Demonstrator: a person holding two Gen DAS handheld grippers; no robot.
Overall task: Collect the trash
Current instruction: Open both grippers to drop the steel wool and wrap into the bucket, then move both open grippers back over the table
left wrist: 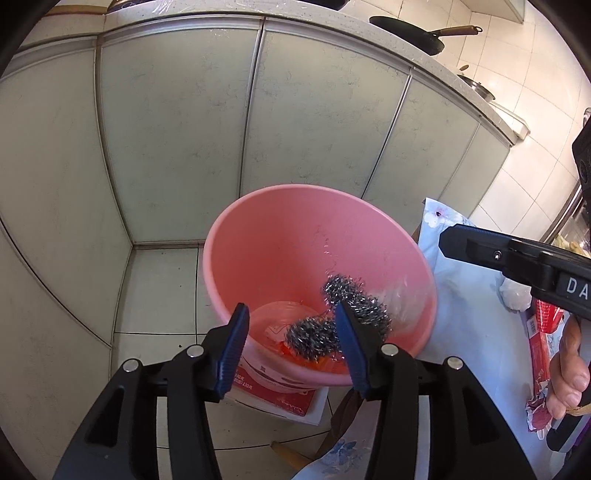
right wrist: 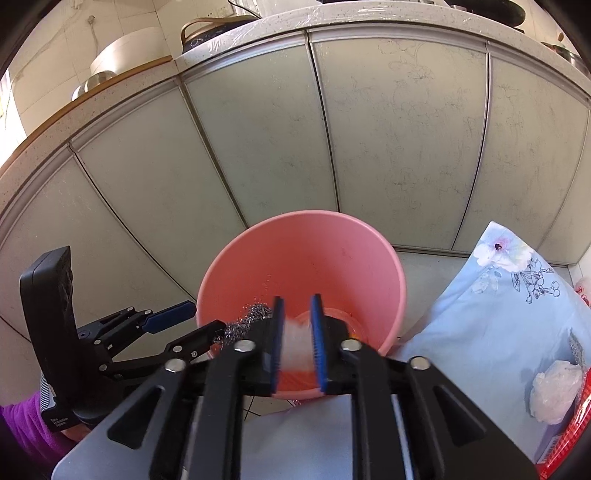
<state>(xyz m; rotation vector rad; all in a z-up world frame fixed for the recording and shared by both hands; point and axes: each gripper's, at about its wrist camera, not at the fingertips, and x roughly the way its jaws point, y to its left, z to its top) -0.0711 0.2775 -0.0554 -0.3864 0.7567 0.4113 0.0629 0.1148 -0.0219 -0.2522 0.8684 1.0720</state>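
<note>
A pink bucket [left wrist: 258, 229] stands on the tiled floor in front of the cabinets, and the right wrist view looks into it too [right wrist: 332, 251]. Two steel wool scrubbers [left wrist: 314, 338] and clear plastic lie inside it over something orange. My left gripper [left wrist: 291, 314] hangs over the near rim, open, with nothing between its blue pads. From the right wrist view the left gripper [right wrist: 199, 321] reaches in from the left beside the steel wool [right wrist: 247, 319]. My right gripper [right wrist: 297, 347] is over the bucket with its jaws narrowly apart. A blurred white wad [right wrist: 297, 349] shows between them.
Pale cabinet doors [left wrist: 177, 129] close the space behind the bucket. A floral blue cloth [right wrist: 491, 317] covers a surface on the right, with a white crumpled bag [right wrist: 557, 391] and red packaging [left wrist: 543, 332] on it. A printed carton [left wrist: 280, 398] lies under the bucket. A pan [left wrist: 410, 33] rests on the counter.
</note>
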